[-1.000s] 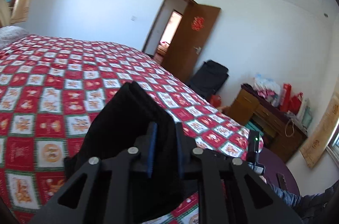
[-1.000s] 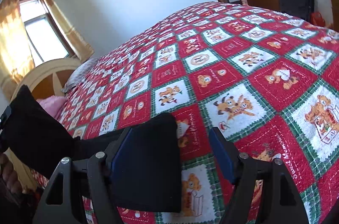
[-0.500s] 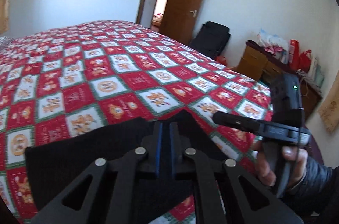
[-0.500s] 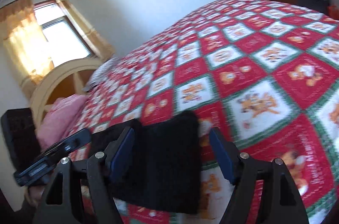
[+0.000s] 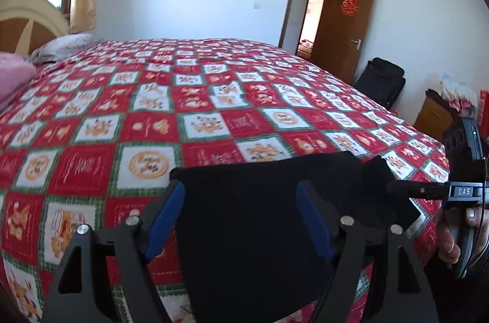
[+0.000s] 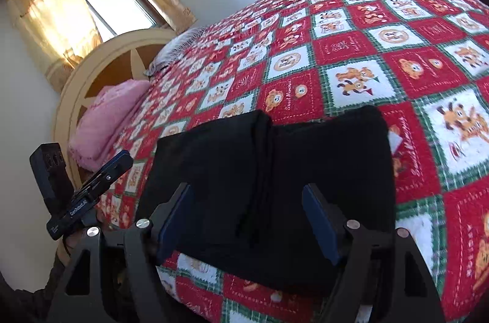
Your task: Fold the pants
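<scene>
Left wrist view: the left tool is opening, its blue pads clear of the folded black pants lying on the bed.

Right wrist view: the right tool gapes wide over the pants, gripping nothing.

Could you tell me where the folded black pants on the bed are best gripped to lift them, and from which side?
I would grip the folded black pants at their near edge, coming from the side of the bed where the person stands. They lie flat, and that edge hangs toward the bed's edge, so a finger could probably slip under it. The ridge across the top suggests stacked layers; pinch them all together.
</scene>
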`<state>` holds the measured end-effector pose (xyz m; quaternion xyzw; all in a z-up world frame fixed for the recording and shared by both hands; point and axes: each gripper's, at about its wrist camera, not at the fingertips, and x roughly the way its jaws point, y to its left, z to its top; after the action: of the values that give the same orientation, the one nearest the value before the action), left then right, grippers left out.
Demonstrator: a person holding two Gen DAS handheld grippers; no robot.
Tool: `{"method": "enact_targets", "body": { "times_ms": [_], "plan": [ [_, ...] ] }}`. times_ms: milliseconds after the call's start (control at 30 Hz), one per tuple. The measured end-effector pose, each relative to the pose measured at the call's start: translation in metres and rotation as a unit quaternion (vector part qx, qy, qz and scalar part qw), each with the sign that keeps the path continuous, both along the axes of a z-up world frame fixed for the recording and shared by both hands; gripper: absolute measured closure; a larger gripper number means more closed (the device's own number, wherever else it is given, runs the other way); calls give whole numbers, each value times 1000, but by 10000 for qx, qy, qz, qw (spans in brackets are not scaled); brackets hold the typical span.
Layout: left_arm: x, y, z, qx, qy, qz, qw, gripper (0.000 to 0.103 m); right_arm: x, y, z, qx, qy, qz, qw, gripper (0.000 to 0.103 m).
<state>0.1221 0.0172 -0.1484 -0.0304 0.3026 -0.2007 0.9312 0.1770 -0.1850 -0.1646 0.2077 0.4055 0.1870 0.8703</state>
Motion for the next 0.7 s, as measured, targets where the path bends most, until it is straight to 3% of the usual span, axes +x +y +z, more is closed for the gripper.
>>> {"method": "enact_targets", "body": {
  "times_ms": [167,333,400,467,500,700],
  "plan": [
    [11,5,-26,-334,366,105,9987,25,20,8,-13,-79,124,-6,9999,28],
    [13,2,-42,-369,550,65,9978,25,38,21,-16,-55,112,60,9999,30],
    [11,2,-43,-365,552,62,9978,25,44,24,-18,-9,167,104,9998,48],
    [9,4,-42,-404,558,76,9976,25,45,23,-18,-51,220,64,9997,79],
    [9,6,-41,-438,561,91,9974,25,44,20,-16,94,218,97,9997,86],
    [7,9,-36,-516,530,170,9971,25,19,13,20,137,-226,175,9995,90]
  ]
}}
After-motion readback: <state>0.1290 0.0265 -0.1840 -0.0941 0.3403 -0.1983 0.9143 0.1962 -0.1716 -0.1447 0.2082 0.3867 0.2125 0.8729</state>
